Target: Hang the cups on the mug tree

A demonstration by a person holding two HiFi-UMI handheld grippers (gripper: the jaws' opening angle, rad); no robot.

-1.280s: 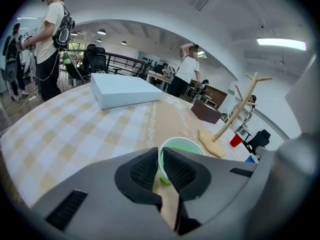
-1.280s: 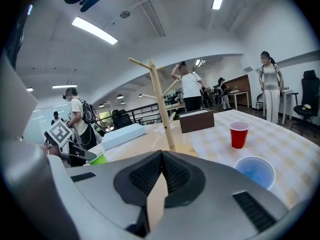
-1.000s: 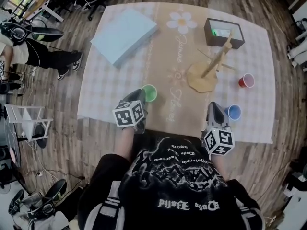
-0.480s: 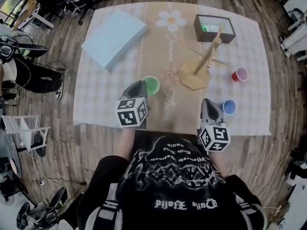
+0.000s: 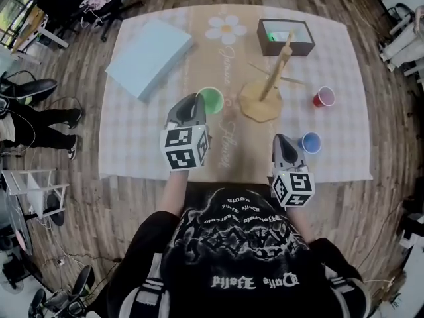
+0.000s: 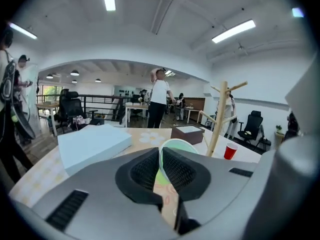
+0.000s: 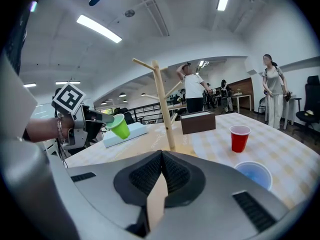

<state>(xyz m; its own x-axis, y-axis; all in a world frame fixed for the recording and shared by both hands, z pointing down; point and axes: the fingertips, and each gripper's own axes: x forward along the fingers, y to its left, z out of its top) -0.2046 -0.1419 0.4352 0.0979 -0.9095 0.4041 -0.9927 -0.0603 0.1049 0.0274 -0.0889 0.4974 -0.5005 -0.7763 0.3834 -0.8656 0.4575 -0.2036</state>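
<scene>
My left gripper (image 5: 193,103) is shut on the rim of a green cup (image 5: 211,100) and holds it up off the table. In the left gripper view the cup's wall (image 6: 178,145) sits pinched between the jaws of the left gripper (image 6: 160,155). The right gripper view shows the green cup (image 7: 119,126) tilted in the air. The wooden mug tree (image 5: 266,90) stands right of it with bare pegs. A red cup (image 5: 323,97) and a blue cup (image 5: 309,142) stand upright on the cloth. My right gripper (image 5: 282,146) is shut and empty, just left of the blue cup.
A light blue flat box (image 5: 150,56) lies at the far left of the checked cloth (image 5: 132,144). A dark brown open box (image 5: 286,37) stands behind the mug tree. People stand (image 5: 40,121) and office chairs are on the wooden floor around the table.
My left gripper has risen and moved forward with the green cup, lifting it from the cloth toward the mug tree. The right gripper has stayed where it was.
</scene>
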